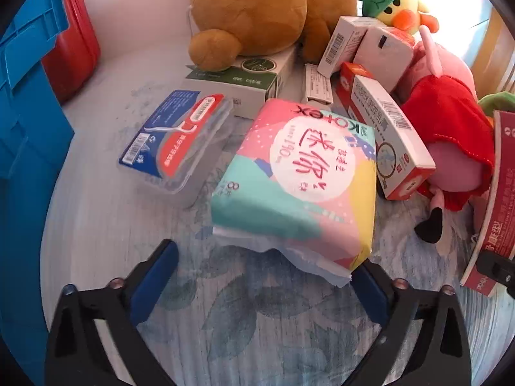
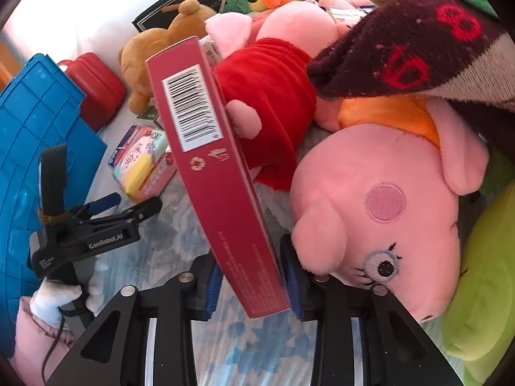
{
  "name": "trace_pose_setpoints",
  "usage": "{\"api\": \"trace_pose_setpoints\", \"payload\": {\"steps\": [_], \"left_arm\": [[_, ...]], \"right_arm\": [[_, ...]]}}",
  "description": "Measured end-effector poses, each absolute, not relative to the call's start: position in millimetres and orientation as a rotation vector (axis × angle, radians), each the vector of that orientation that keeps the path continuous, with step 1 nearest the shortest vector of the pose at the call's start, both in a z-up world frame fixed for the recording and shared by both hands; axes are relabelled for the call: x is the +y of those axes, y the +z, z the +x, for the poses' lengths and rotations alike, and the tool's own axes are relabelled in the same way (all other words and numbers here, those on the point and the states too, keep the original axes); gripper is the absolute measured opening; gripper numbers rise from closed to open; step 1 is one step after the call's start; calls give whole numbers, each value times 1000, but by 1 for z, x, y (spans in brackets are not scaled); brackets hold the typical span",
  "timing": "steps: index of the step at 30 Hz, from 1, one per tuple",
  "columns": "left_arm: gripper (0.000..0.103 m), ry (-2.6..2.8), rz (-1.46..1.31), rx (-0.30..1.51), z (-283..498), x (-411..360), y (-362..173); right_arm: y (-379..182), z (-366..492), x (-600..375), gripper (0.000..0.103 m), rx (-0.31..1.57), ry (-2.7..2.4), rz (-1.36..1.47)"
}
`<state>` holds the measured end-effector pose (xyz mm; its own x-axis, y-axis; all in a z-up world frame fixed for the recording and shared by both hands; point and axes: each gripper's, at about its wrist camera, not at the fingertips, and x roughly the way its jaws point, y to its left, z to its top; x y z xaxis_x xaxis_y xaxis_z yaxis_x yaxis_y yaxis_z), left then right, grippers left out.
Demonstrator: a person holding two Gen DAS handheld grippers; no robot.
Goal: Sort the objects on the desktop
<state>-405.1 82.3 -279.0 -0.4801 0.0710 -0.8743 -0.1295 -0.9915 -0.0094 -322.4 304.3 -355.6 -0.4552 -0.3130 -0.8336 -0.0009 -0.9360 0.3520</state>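
My left gripper (image 1: 262, 284) is open, its jaws wide apart just in front of a pastel Kotex pack (image 1: 299, 177) that lies on the floral cloth; it also shows in the right wrist view (image 2: 145, 164). My right gripper (image 2: 252, 284) is shut on a long dark red box (image 2: 212, 167) with a barcode, held on edge above the cloth; the box shows at the right edge of the left wrist view (image 1: 495, 199). The left gripper shows from the side in the right wrist view (image 2: 128, 204).
A blue crate (image 1: 29, 122) and a red case (image 1: 75, 41) stand at the left. A floss-pick box (image 1: 175, 138), several cartons (image 1: 391, 138), a brown bear (image 1: 251, 13), a duck plush (image 1: 396, 0) and pink pig plushes (image 2: 386, 209) crowd the far and right sides.
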Motion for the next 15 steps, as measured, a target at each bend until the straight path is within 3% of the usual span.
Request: {"api": "trace_pose_setpoints", "payload": {"steps": [1, 5, 6, 7, 9, 11, 15], "left_arm": [[83, 2633, -1499, 114, -405, 84, -277], [82, 2670, -1384, 110, -418, 94, -279], [77, 2664, -1397, 122, -423, 98, -286], [65, 2660, -1397, 124, -426, 100, -292], [17, 2632, -1363, 48, -426, 100, -298], [6, 2628, -1375, 47, -422, 102, -302], [3, 2653, -1328, 39, -403, 100, -295]], "right_arm": [[-357, -322, 303, 40, -451, -2497, 1521], [-358, -319, 298, 43, -436, -2526, 1475], [-358, -319, 297, 43, -448, -2525, 1459], [-357, -319, 295, 42, -451, -2528, 1448], [-355, -320, 290, 33, -412, -2543, 1432], [-352, -319, 291, 27, -421, -2544, 1410], [-341, -308, 293, 25, -426, -2549, 1346]]}}
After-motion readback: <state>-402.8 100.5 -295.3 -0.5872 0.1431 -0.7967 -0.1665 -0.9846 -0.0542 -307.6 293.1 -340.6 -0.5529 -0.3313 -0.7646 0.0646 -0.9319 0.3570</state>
